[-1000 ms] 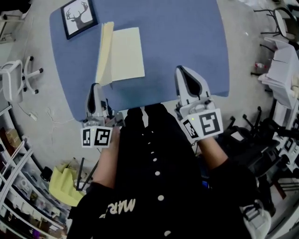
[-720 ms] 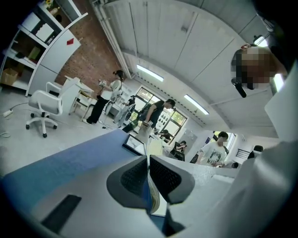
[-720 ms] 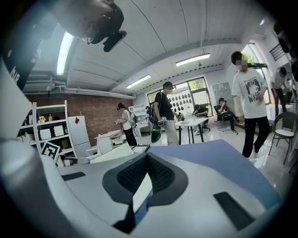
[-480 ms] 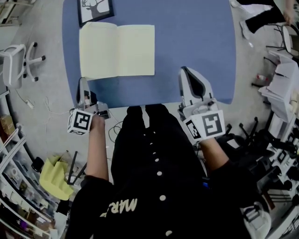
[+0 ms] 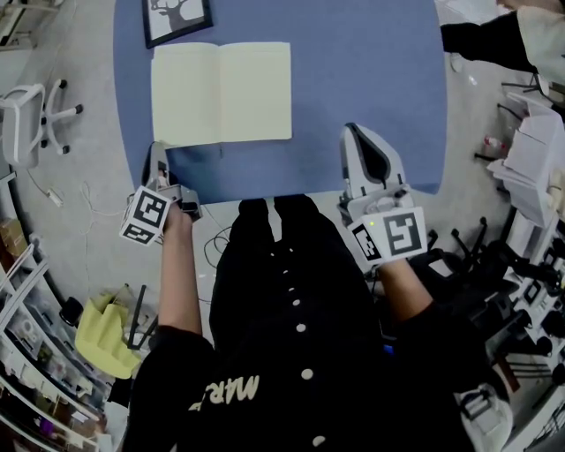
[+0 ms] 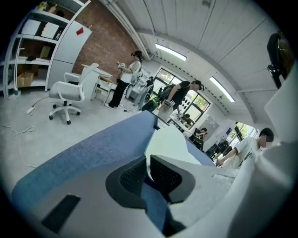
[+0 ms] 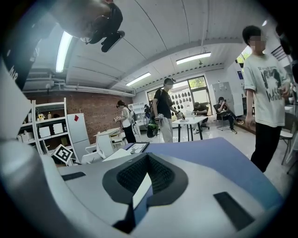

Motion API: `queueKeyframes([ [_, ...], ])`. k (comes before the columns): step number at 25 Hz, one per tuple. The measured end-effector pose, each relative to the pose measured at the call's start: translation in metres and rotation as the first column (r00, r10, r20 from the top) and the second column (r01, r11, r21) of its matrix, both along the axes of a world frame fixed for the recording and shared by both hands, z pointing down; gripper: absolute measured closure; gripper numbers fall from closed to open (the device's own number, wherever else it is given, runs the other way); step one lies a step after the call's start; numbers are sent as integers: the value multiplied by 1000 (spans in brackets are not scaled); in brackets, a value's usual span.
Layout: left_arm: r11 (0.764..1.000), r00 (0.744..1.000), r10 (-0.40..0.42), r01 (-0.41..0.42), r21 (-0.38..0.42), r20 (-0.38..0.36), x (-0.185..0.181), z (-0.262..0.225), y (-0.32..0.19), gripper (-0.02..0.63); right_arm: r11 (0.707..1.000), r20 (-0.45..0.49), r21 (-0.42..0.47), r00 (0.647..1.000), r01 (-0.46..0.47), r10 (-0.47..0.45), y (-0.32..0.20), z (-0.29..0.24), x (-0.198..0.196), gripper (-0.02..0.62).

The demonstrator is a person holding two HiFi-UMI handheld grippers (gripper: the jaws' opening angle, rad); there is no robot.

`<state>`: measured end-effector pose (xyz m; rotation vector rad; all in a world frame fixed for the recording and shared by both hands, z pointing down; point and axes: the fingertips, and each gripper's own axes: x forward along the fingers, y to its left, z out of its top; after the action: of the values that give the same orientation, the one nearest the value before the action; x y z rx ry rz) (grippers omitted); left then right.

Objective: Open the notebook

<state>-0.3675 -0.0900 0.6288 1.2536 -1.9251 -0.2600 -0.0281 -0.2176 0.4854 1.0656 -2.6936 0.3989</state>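
The notebook (image 5: 221,93) lies open and flat on the blue table (image 5: 371,79), its two cream pages bare. My left gripper (image 5: 154,157) sits at the table's near-left corner, just short of the notebook's near-left edge, shut with nothing in it. In the left gripper view its jaws (image 6: 148,160) meet, and the notebook's pale page (image 6: 170,144) lies just beyond them. My right gripper (image 5: 355,134) rests over the table's near edge, right of the notebook, shut and holding nothing. Its view shows the jaws (image 7: 148,158) closed and the notebook (image 7: 118,154) off to the left.
A framed deer picture (image 5: 177,18) lies at the table's far-left corner. A white office chair (image 5: 31,115) stands left of the table, with cables on the floor. A yellow cloth (image 5: 104,340) lies near shelving at lower left. People stand around the room (image 7: 263,83).
The notebook's left leaf, half raised a second ago, now lies flat and open. My left gripper has drawn back and left to the table's near-left corner. The right gripper has stayed put.
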Motion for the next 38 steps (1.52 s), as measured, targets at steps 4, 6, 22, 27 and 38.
queueKeyframes([
  [4, 999, 994, 44, -43, -7, 95, 2, -5, 4, 486, 1000, 3, 2, 1000, -4, 4, 0, -2, 0, 594],
  [6, 1000, 993, 30, -29, -11, 111, 1, -4, 9, 454, 1000, 4, 2, 1000, -4, 4, 0, -1, 0, 594],
  [22, 1000, 944, -15, 18, -7, 330, -12, -60, 41, 529, 997, 43, 63, 998, -49, 47, 5, -41, 9, 594],
  [27, 982, 878, 76, -148, 117, 474, 22, -151, 19, 601, 985, 82, 119, 990, -125, 116, 0, -89, 29, 594],
  [38, 869, 759, 181, -422, 260, 626, 97, -348, -10, 603, 939, 162, 245, 965, -241, 206, 4, -227, 75, 594],
])
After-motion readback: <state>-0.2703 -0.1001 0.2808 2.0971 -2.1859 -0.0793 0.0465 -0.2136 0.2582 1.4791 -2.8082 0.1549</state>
